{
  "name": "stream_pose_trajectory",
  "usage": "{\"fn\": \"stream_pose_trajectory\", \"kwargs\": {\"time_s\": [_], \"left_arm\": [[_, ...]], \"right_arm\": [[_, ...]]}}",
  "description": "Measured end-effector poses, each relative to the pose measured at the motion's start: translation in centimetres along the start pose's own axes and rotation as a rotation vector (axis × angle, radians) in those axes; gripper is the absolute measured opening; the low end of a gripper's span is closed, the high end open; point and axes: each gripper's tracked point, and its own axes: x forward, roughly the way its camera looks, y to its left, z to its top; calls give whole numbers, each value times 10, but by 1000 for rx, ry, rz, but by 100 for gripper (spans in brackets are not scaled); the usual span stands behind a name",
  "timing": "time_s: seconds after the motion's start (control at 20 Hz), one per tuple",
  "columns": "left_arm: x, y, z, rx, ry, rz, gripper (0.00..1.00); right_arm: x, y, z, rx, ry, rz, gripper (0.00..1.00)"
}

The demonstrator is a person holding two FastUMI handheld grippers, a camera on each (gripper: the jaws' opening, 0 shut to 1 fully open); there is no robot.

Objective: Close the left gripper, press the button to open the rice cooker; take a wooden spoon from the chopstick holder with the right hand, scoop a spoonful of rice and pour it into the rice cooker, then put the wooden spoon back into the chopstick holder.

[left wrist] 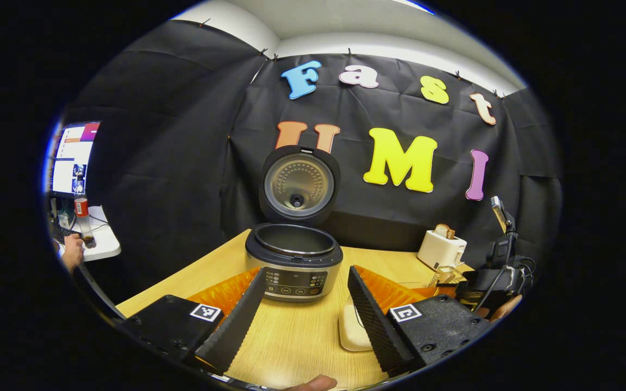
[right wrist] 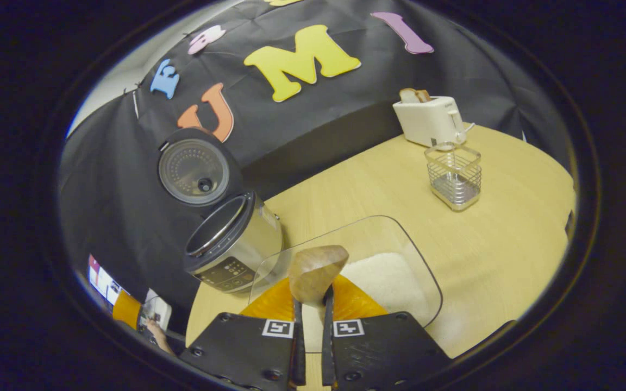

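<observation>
Holding the brown wooden spoon [right wrist: 315, 271] pinched between its fingers, the right gripper [right wrist: 313, 315] poises the bowl over the white rice [right wrist: 386, 282] in the clear glass tray [right wrist: 400, 233], likely to scoop. Silver rice cooker [right wrist: 231, 244] sits at 10 o'clock, lid up to receive; wire chopstick holder [right wrist: 454, 176] at 2 o'clock. Left gripper [left wrist: 305, 312] is spread wide, idle before the cooker.
</observation>
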Motion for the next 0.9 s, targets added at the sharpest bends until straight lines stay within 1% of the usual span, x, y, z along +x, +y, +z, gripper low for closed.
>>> {"fn": "stream_pose_trajectory", "kwargs": {"time_s": [0.15,0.25,0.3,0.4,0.5,0.6,0.8,0.9], "left_arm": [[2,2,-4,0,15,5,97],[2,1,-3,-4,10,2,97],[4,2,-4,-8,10,0,97],[4,1,-6,-9,16,-1,97],[5,4,-6,-6,17,6,97],[7,3,-12,-10,34,9,97],[9,7,-14,-19,43,16,97],[9,9,-14,-25,43,20,97]], "right_arm": [[2,-7,-1,124,19,41,12],[6,-15,0,279,34,65,12],[7,-12,2,334,48,102,12],[9,-5,-2,419,89,166,12],[9,-4,1,485,104,207,11],[12,-2,3,570,134,264,12],[13,-10,12,736,148,337,11],[9,-12,16,769,142,352,11]]}}
